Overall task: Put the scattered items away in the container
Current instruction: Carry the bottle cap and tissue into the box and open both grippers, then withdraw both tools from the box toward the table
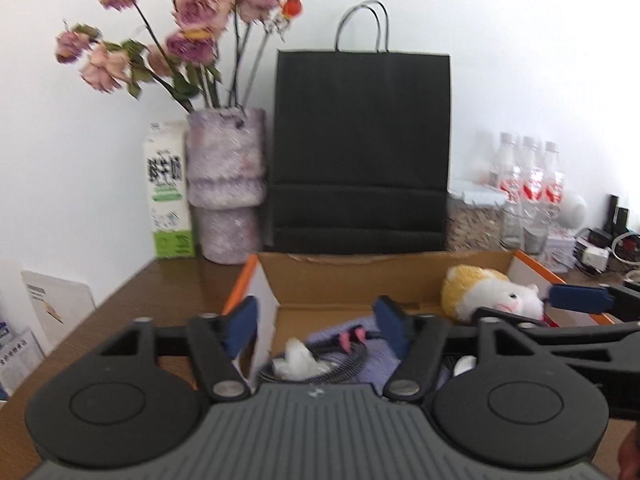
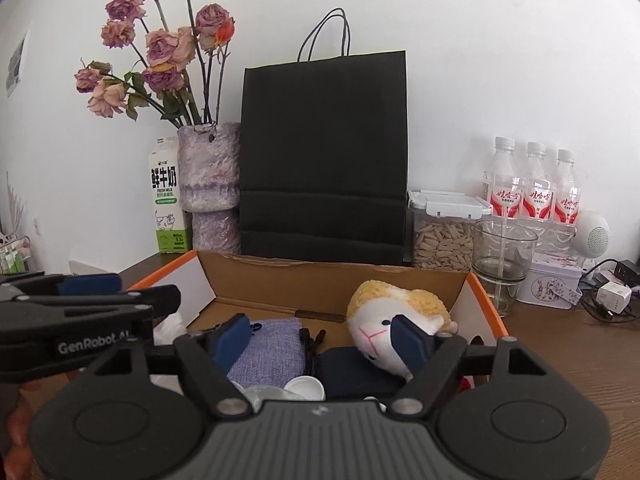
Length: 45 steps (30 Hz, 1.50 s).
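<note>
An open cardboard box [image 2: 320, 280] with orange edges holds a plush sheep [image 2: 400, 312], a lilac fabric pouch [image 2: 272, 348], a dark blue pouch [image 2: 352, 372], a black cable and a white cap. In the left wrist view the box [image 1: 360, 276] holds the sheep [image 1: 492, 292], crumpled white tissue [image 1: 298, 358] and a braided cable. My left gripper [image 1: 316, 322] is open and empty over the box's left part. My right gripper [image 2: 324, 338] is open and empty above the pouches, its right finger in front of the sheep.
Behind the box stand a black paper bag [image 2: 324, 152], a vase of dried roses [image 2: 208, 188], a milk carton [image 2: 168, 204], a seed jar [image 2: 440, 236], a glass cup [image 2: 502, 252], three water bottles [image 2: 532, 188], a tin and chargers on the wooden table [image 2: 580, 352].
</note>
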Motion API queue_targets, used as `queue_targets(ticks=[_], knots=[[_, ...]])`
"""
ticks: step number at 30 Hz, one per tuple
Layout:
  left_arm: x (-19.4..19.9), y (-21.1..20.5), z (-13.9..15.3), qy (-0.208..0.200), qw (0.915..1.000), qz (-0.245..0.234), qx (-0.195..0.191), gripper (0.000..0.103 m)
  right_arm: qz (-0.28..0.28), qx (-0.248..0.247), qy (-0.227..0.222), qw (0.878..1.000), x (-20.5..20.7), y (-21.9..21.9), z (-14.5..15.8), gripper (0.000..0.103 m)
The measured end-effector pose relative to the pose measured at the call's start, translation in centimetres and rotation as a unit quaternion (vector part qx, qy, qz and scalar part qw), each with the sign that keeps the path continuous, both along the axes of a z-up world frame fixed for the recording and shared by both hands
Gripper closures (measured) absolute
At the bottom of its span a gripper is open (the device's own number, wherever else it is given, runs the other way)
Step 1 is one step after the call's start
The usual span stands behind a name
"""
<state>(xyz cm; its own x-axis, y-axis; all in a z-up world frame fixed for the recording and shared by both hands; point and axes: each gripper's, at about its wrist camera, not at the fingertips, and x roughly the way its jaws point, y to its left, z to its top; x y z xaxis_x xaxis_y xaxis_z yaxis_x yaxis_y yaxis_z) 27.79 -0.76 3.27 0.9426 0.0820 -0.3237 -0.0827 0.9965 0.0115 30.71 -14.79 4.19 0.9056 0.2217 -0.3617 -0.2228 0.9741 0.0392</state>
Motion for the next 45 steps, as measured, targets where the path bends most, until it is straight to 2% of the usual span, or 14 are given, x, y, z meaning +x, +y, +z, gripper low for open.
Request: queue_targets(ticks=[2,3,6,13,19,26,33,39,45], knots=[[-0.1,0.7,0.3,-0.008,0.9996,0.025,-0.006,0.000,-0.011,0.015,0.001,1.000,-0.1,-0.7,0.3,0.006],[-0.1,1.1,0.3,-0.012,0.9994,0.028,-0.014,0.000,-0.012,0.020,0.000,1.000,-0.1,-1.0,0.4,0.000],[-0.3,1.6,0.5,-0.014,0.9990,0.020,-0.036,0.000,-0.015,0.017,-0.001,1.000,-0.4,-1.1,0.6,0.000],[-1.2,1.1,0.3,-0.021,0.9994,0.013,-0.023,0.000,-0.006,0.003,-0.018,1.000,-2.1,-0.6,1.2,0.000],[-3.5,1.4,-0.3,-0.040,0.9988,-0.001,-0.029,0.000,-0.020,-0.007,-0.027,0.999,-4.1,-1.5,1.1,0.000],[-6.6,0.6,-0.9,-0.028,0.9991,-0.032,-0.007,0.000,-0.033,-0.027,-0.017,0.999,-6.9,-2.5,0.2,0.000],[-9.6,-0.1,-1.8,-0.012,0.9988,-0.048,-0.010,0.000,-0.046,-0.031,0.001,0.998,-10.0,-4.3,-0.7,0.000],[-11.1,-0.1,-2.7,0.008,0.9989,-0.044,-0.011,0.000,-0.067,-0.019,0.034,0.997,-11.4,-6.6,-2.1,0.000],[-11.3,0.3,-3.2,0.036,0.9987,-0.032,-0.015,0.000,-0.049,-0.028,0.079,0.995,-11.4,-6.6,-3.7,0.000]])
